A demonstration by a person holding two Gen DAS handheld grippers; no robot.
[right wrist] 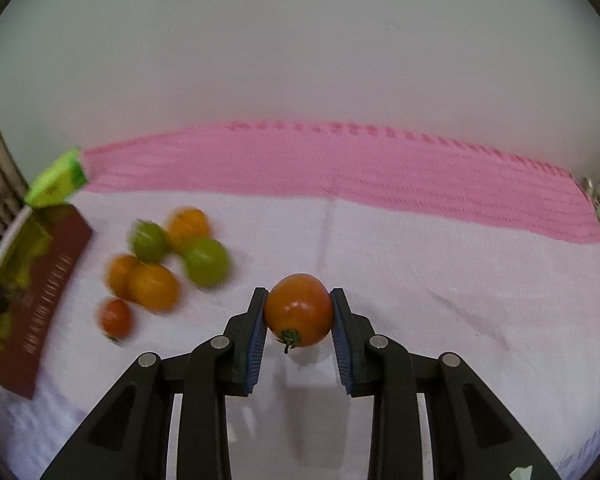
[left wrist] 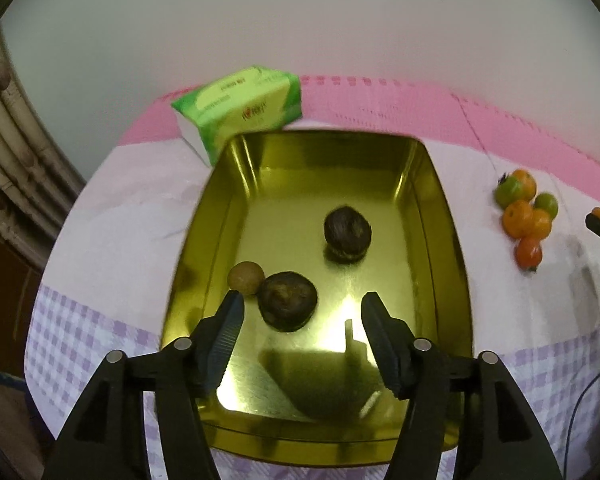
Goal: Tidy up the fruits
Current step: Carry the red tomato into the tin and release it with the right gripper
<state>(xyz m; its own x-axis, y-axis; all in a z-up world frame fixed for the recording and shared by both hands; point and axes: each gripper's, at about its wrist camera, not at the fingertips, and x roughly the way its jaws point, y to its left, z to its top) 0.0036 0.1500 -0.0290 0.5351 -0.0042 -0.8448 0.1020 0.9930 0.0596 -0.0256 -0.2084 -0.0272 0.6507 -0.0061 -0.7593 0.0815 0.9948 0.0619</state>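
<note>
The left hand-held gripper (left wrist: 302, 306) hangs released above the shiny gold metal tray (left wrist: 446, 216), over a dark brown round fruit (left wrist: 287, 301). The right hand-held gripper (right wrist: 299, 300) grasps a round orange-red tomato (right wrist: 299, 309) above the white-clothed bench (right wrist: 440, 280).

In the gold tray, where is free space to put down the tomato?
Free: the tray's far end behind the far dark fruit, and its right side. Crowded: near left, where the small brown fruit touches the near dark fruit by the open left tongs.
</note>
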